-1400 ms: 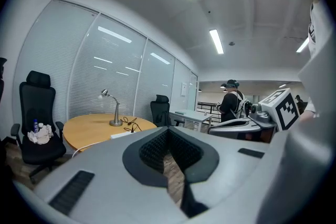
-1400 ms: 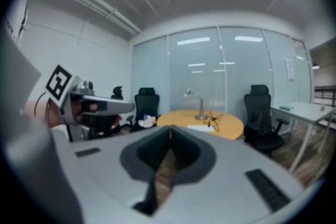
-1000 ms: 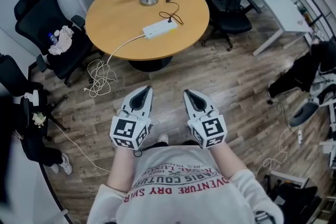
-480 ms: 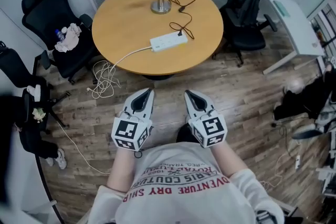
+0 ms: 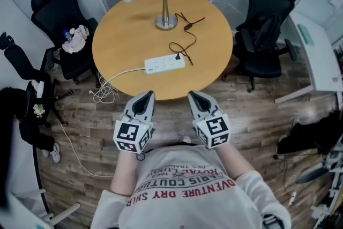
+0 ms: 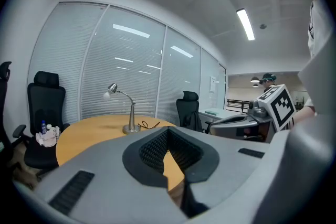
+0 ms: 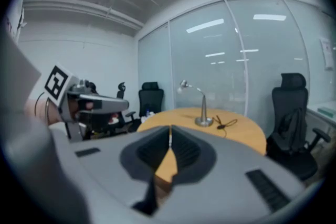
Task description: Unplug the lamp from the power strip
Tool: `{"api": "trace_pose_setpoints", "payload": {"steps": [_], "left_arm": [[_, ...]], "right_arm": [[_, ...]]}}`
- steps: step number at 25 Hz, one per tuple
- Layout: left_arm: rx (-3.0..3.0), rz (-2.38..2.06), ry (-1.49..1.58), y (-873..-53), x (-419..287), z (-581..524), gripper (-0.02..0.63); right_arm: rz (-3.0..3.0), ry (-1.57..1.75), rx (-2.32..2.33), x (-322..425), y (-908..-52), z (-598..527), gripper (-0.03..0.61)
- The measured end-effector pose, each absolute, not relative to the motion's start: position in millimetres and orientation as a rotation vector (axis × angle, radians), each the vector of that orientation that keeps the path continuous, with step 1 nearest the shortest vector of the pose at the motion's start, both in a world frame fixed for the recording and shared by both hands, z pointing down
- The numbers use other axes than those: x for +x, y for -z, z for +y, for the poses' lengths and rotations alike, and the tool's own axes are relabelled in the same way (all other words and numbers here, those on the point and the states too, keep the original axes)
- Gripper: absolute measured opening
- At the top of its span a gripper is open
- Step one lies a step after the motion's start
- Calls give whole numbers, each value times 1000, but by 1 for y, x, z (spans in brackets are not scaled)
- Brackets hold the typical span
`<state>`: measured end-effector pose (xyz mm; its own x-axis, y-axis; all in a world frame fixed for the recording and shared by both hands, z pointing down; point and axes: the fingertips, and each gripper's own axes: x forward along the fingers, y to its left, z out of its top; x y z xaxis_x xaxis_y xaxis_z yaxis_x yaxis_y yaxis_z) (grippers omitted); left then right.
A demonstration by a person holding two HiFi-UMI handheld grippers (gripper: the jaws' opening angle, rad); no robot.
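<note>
Rnd table (image 5: pixel 120 43): lamp (image 5: pixel 166 21), pwr strip (image 5: pixel 164 65) (plugged).

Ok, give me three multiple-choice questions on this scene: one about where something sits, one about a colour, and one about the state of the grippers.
1. Where does the power strip lie?
A. Inside a drawer
B. On the table, nearer the person than the lamp
C. On a windowsill

2. What colour is the power strip's casing?
A. Red
B. Green
C. White

3. How do the left gripper and the right gripper stand?
A. Both shut, nothing between the jaws
B. Both wide open
C. Each clamped on a mug

Answers:
1 B: the head view shows the strip on the round tabletop, on the person's side of the lamp base.
2 C: the strip is white against the wood.
3 A: each gripper view shows its pads together with only the table beyond them.
</note>
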<state>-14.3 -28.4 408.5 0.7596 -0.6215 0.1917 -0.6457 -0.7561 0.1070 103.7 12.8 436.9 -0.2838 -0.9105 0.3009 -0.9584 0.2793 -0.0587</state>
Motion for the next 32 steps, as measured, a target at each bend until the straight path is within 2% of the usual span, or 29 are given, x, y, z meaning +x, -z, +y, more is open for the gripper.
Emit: {"api": "trace_pose_setpoints", "payload": {"steps": [10, 22, 32], "left_arm": [[2702, -1065, -309, -443, 53, -71, 29], [2630, -1026, -371, -497, 67, -195, 29], [2598, -852, -522, -559, 83, -235, 29]], "right_arm": [[-2340, -447, 1616, 178, -472, -39, 29], [-2287, -448, 1550, 189, -493, -146, 31], [-2196, -681, 1375, 181, -549, -202, 32]]}}
